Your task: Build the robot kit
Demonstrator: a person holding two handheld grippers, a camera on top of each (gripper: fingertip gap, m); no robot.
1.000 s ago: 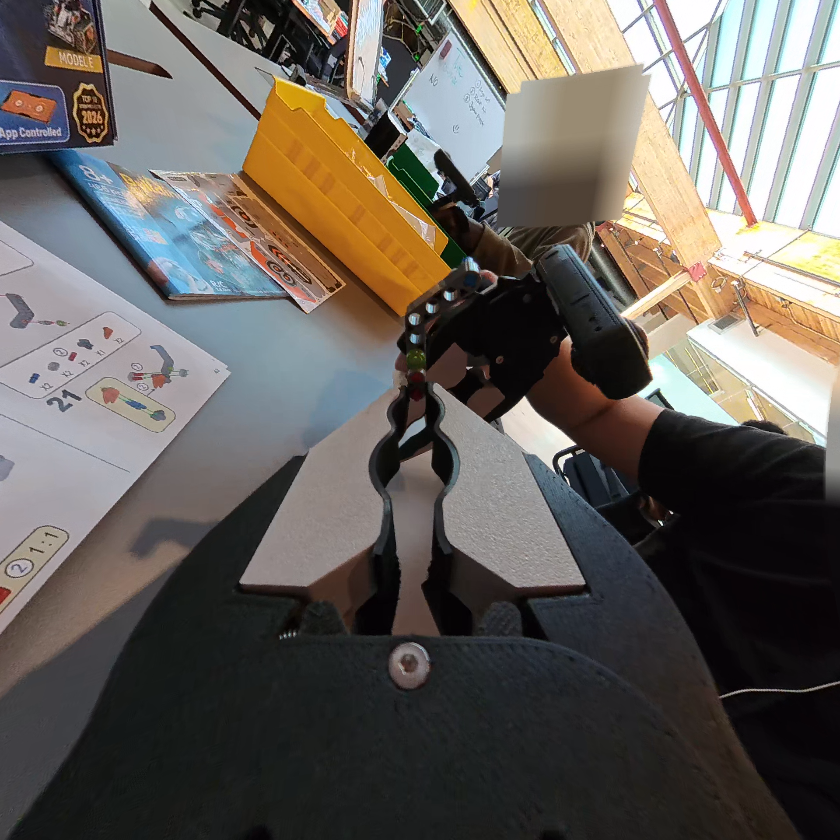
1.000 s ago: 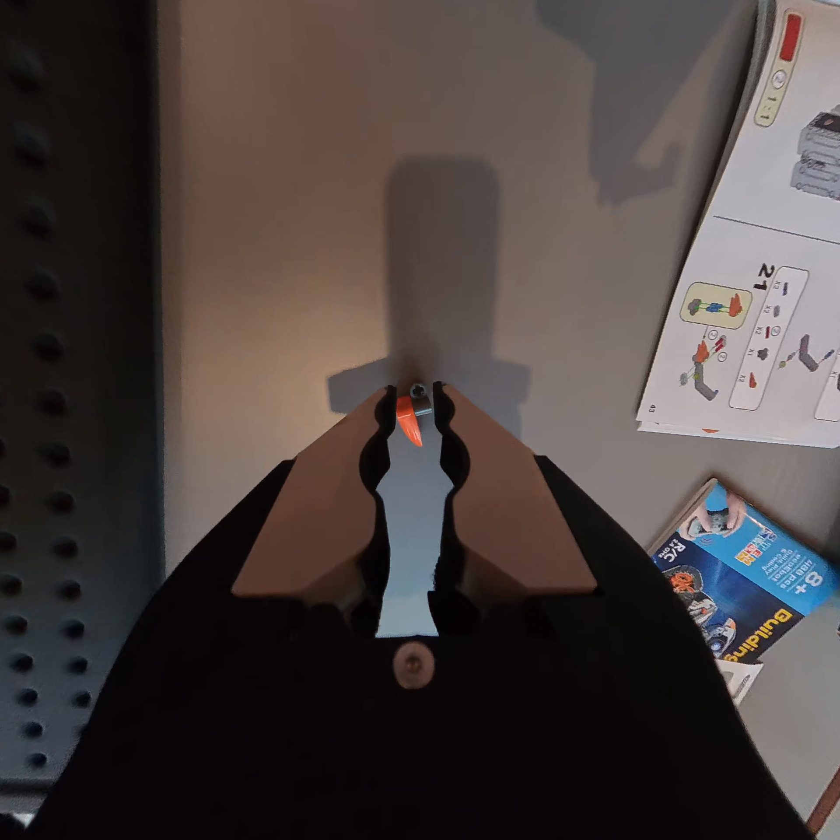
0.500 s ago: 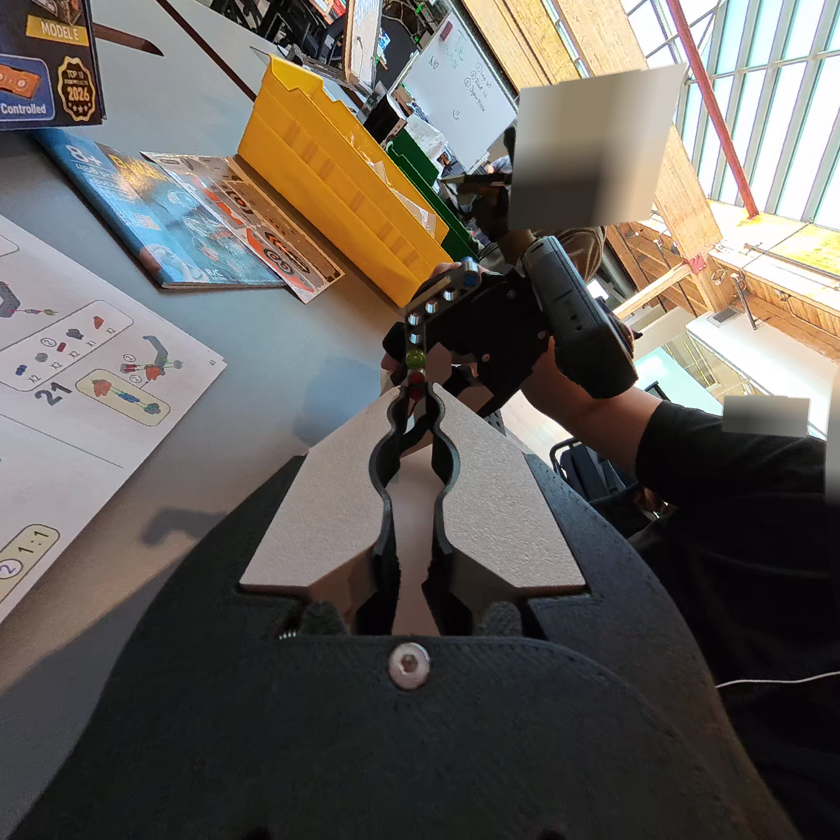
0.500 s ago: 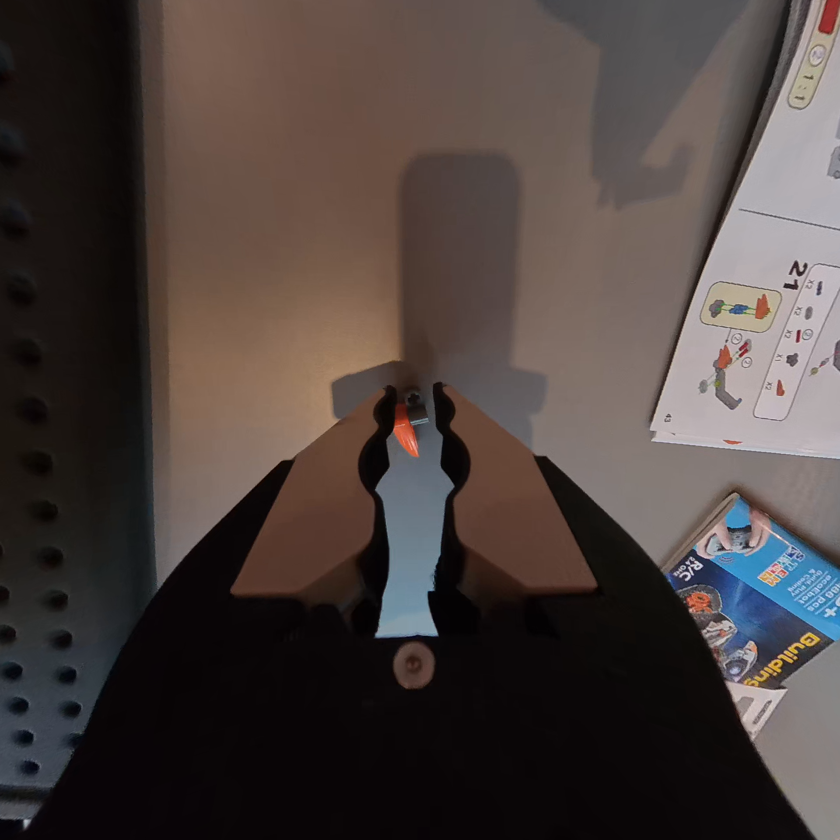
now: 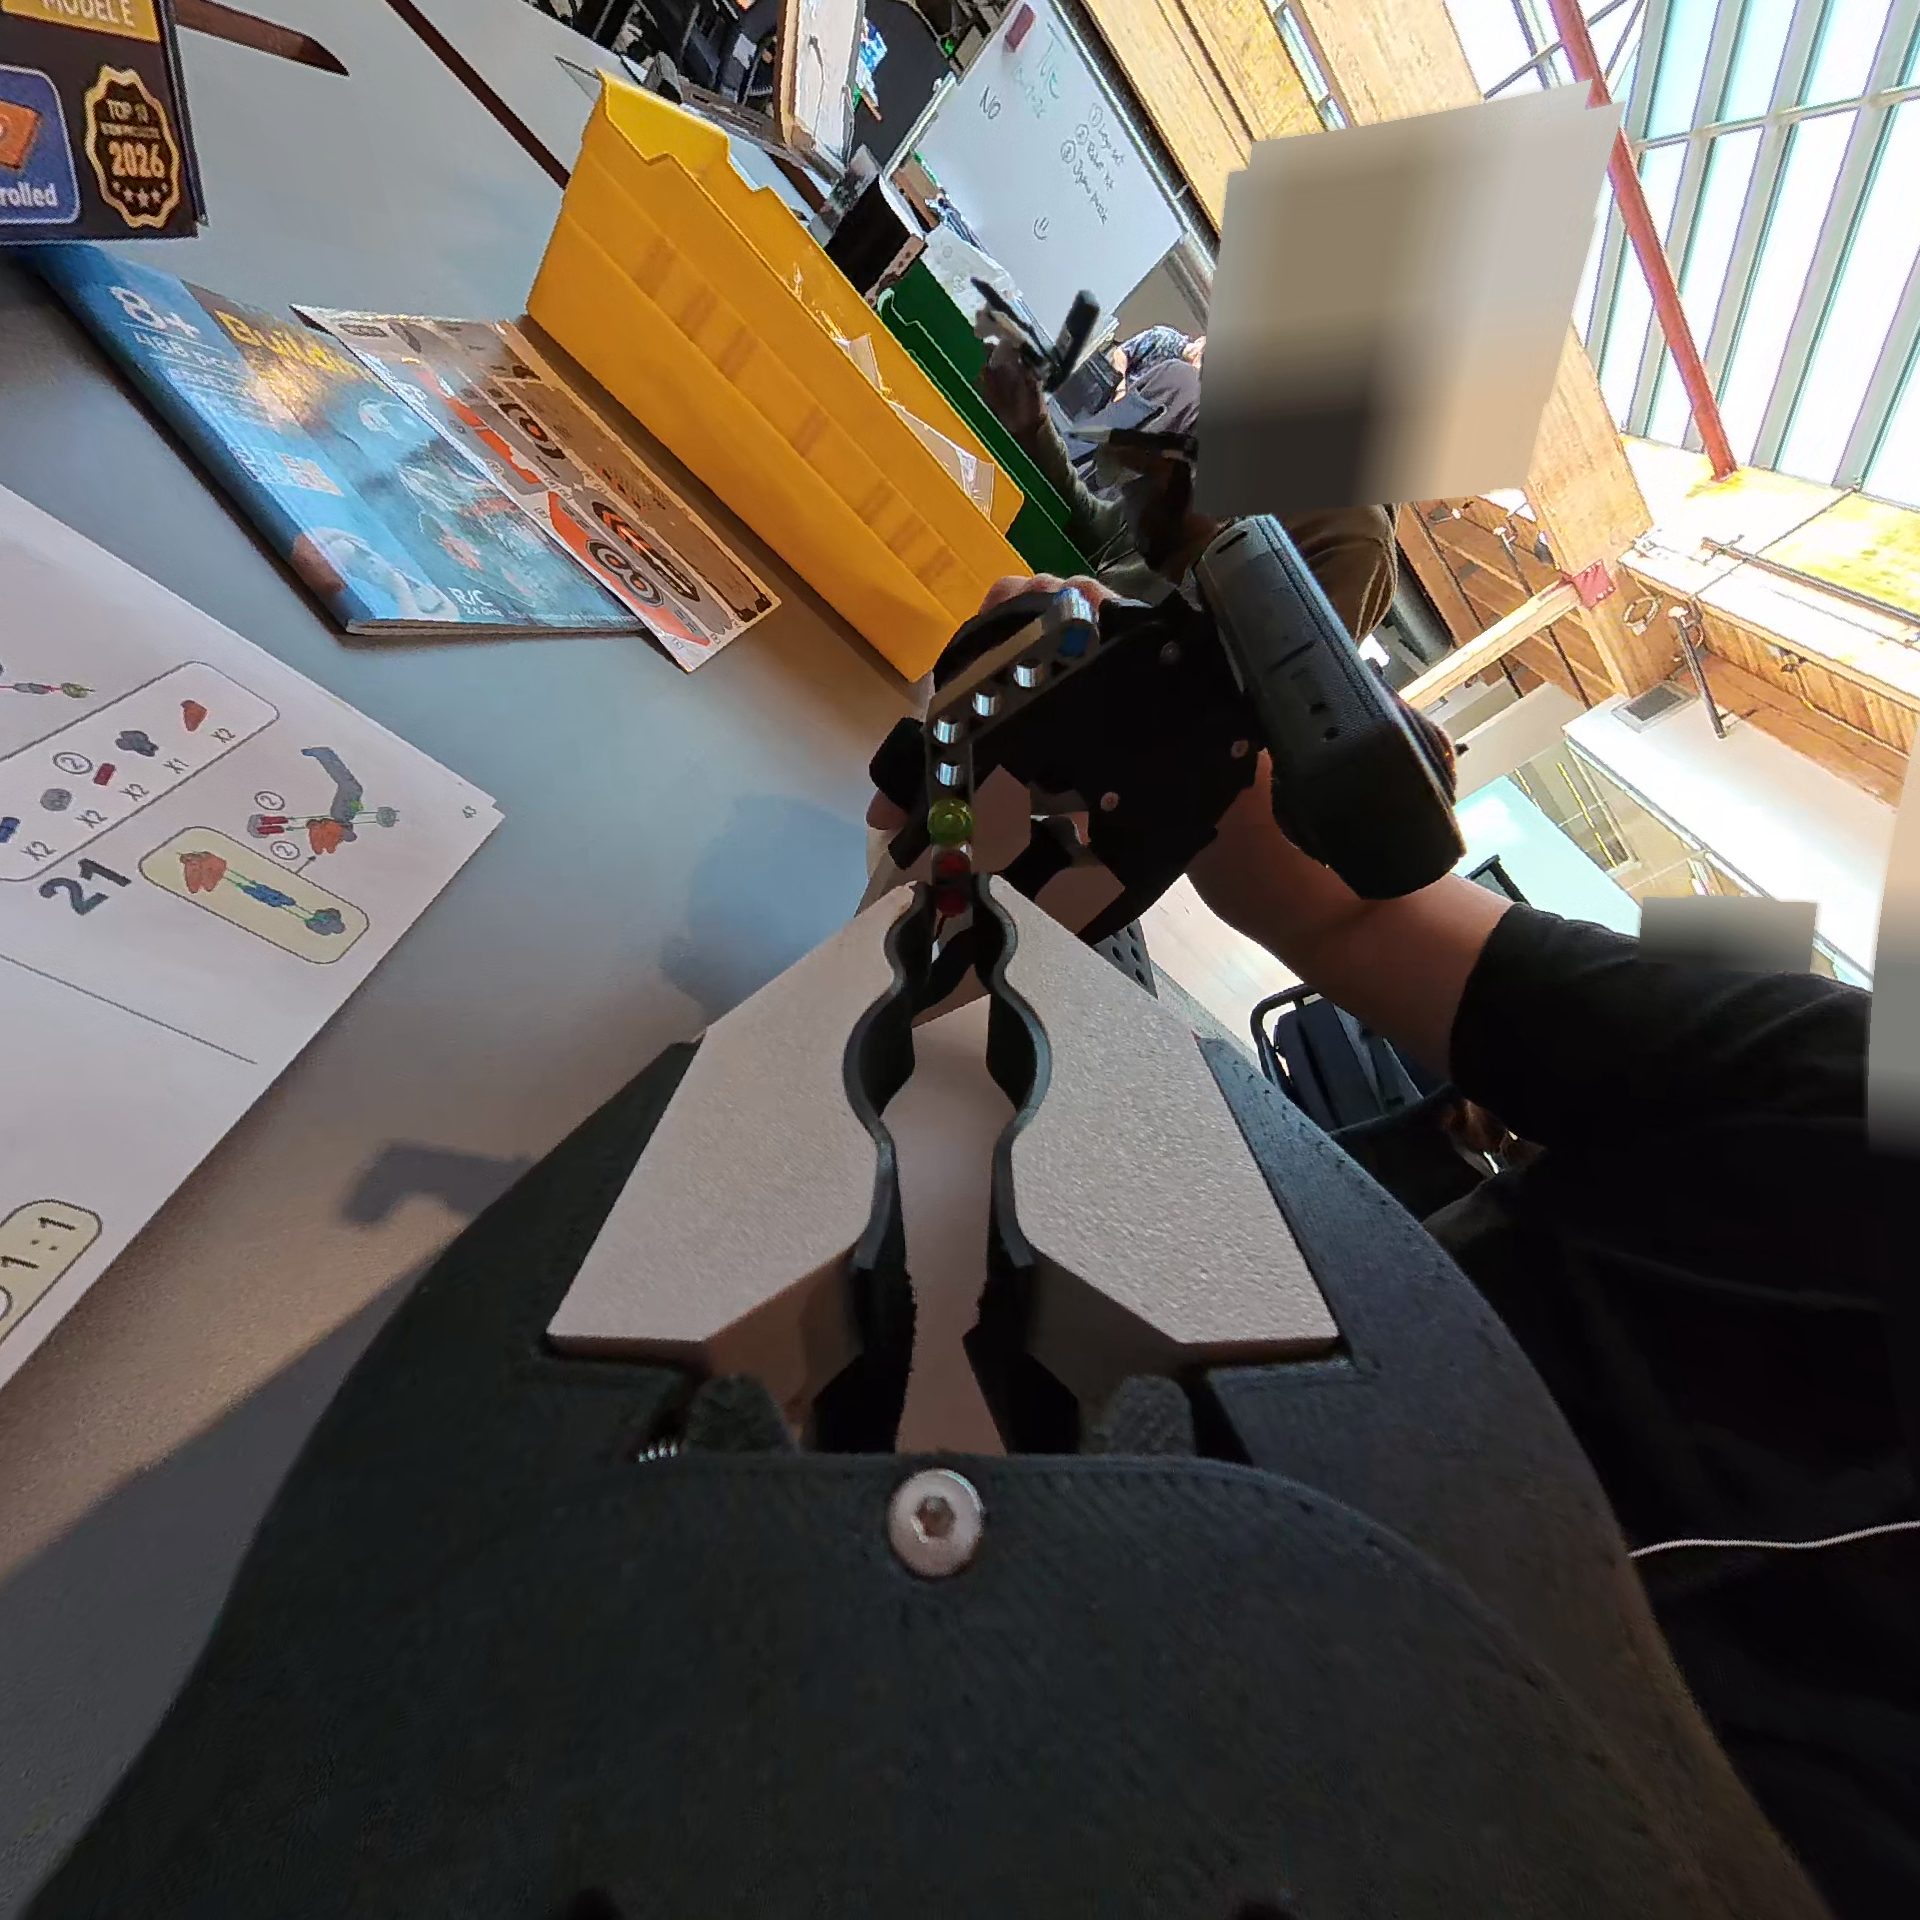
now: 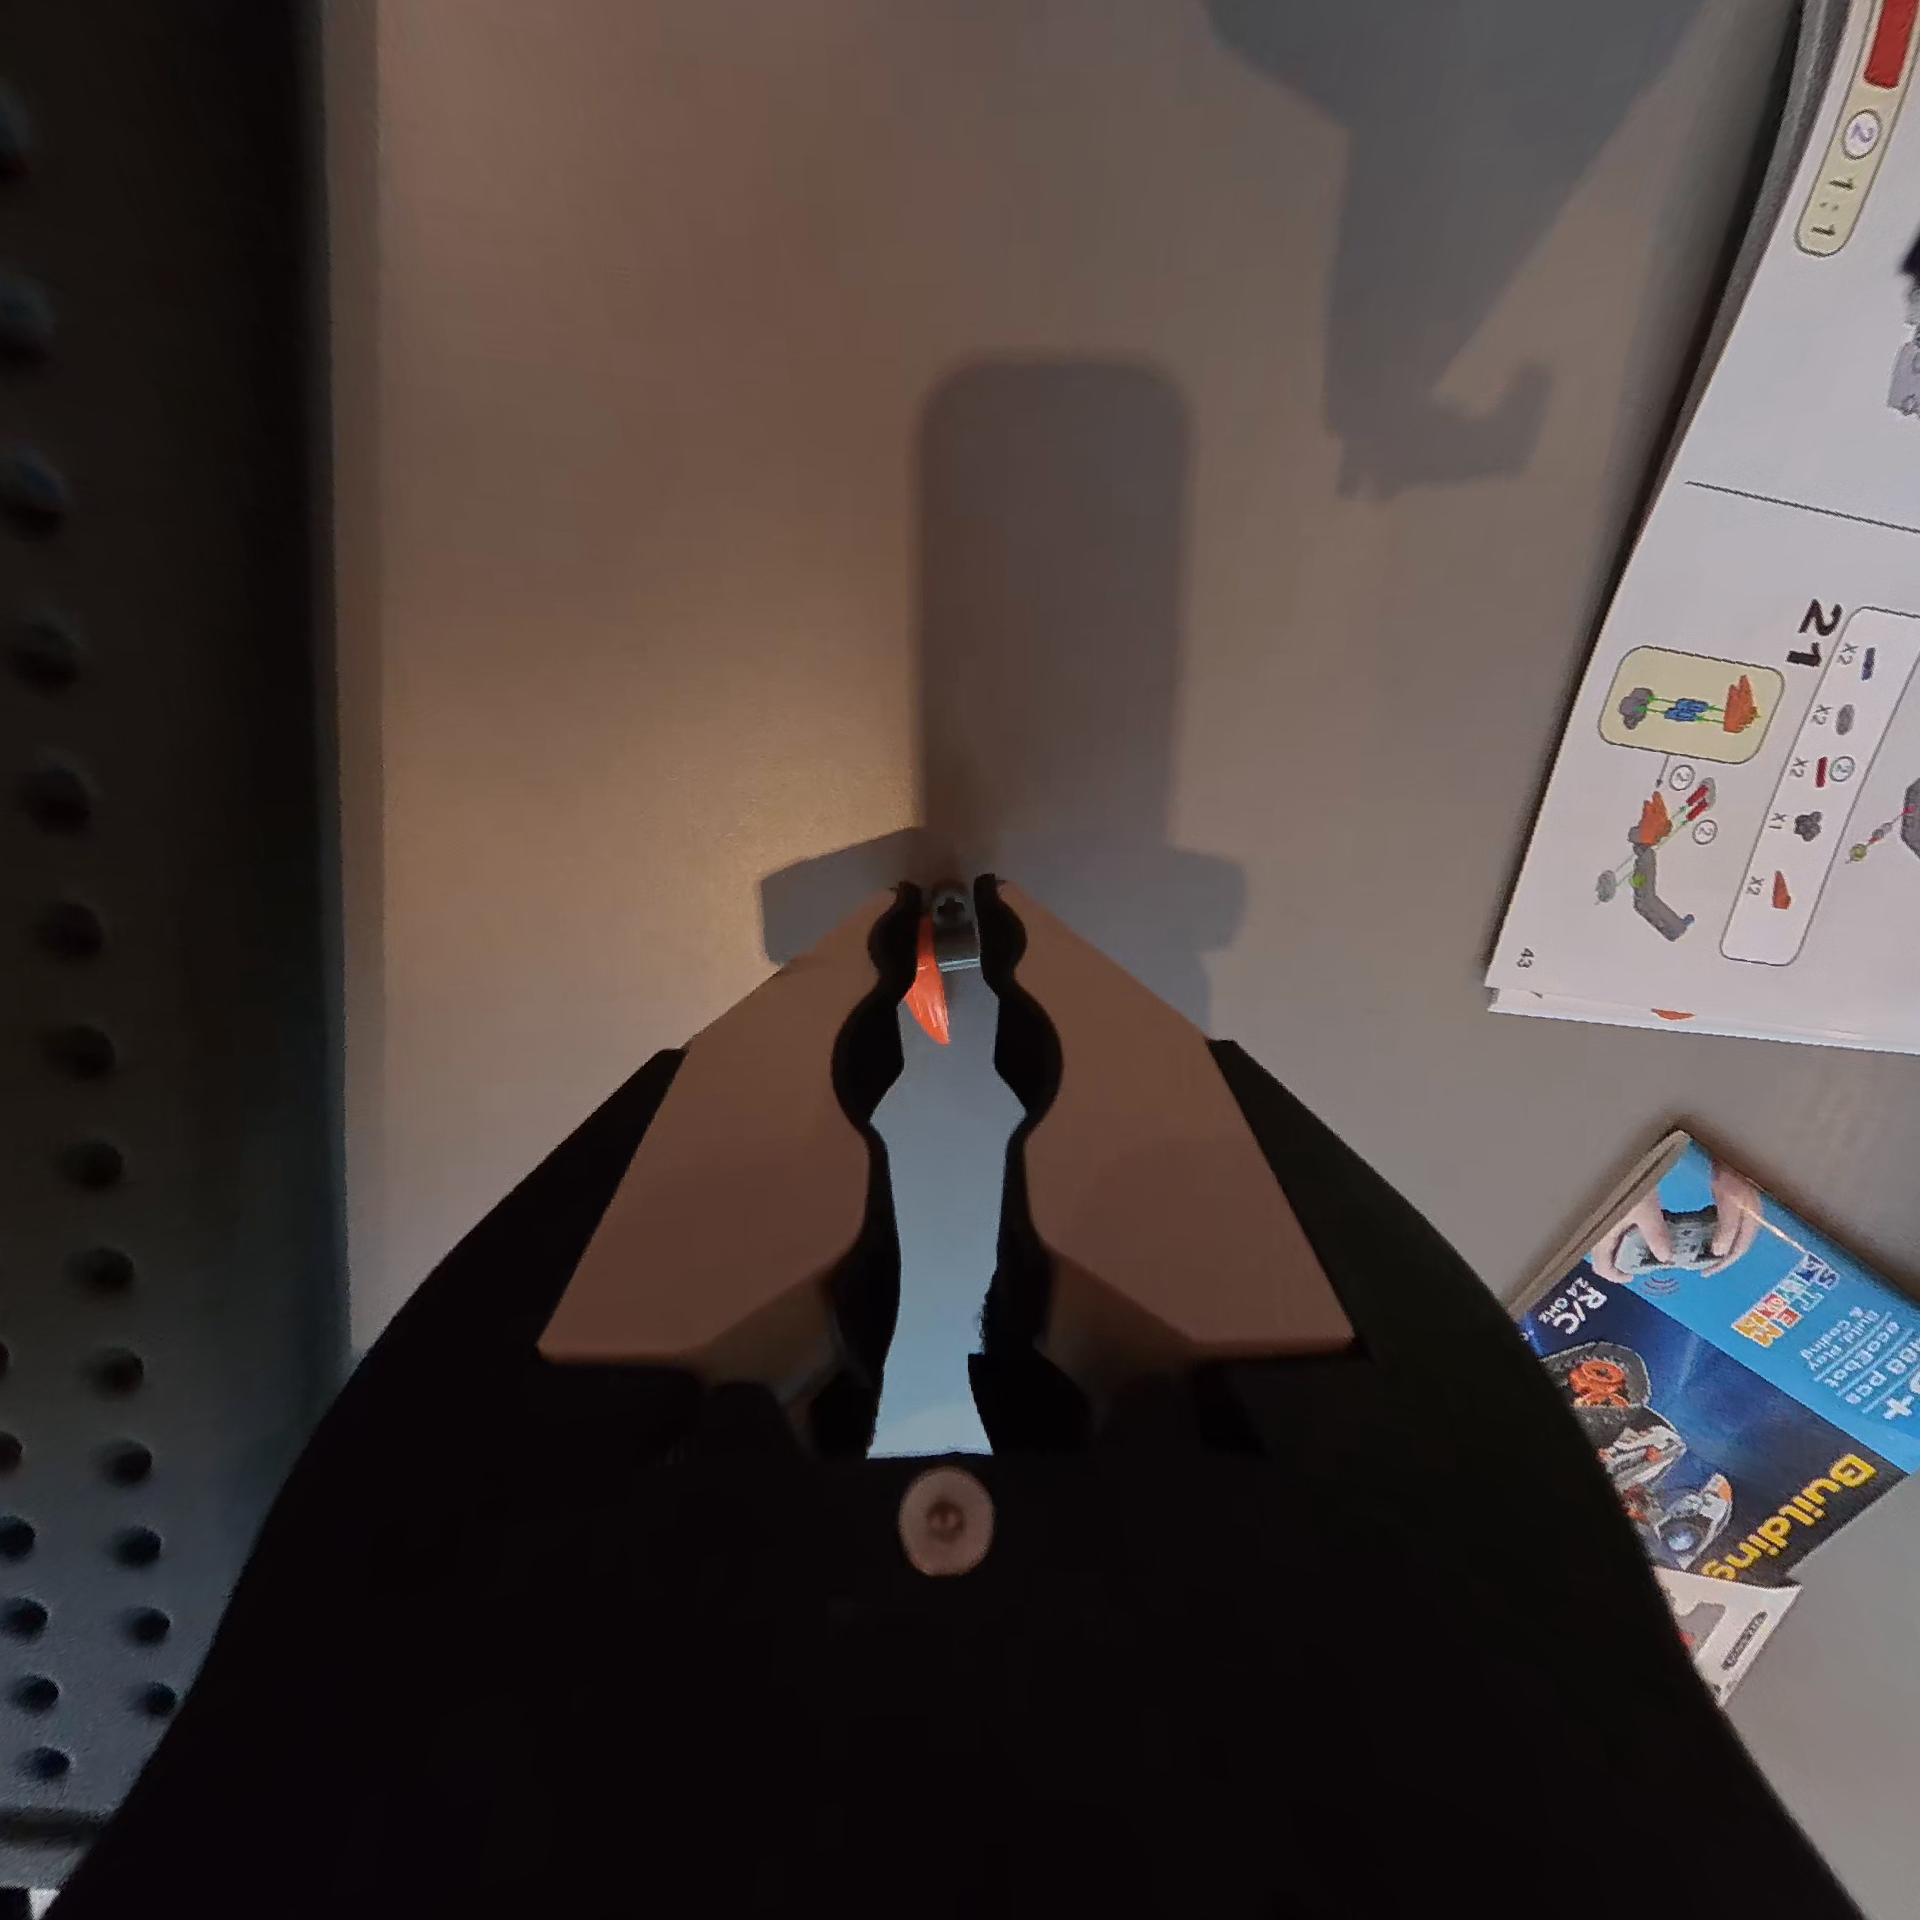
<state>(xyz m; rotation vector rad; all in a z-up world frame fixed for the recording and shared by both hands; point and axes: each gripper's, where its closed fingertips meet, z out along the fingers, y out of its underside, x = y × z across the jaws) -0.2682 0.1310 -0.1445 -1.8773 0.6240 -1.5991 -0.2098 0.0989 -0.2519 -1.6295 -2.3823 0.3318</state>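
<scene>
Left wrist view: left gripper [image 5: 951, 899] clamps bent beam [image 5: 977, 717] w/ beads.

Yellow bin [image 5: 769, 416] (orange piece [image 6: 928, 1000])

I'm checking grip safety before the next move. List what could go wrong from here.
1. The left gripper pinches the grey angled beam only at its red end piece, right at the fingertips; it could pivot or slip out.
2. The right gripper holds the small orange-and-grey part just as shallowly, above the table; a dropped piece might bounce away.
</scene>
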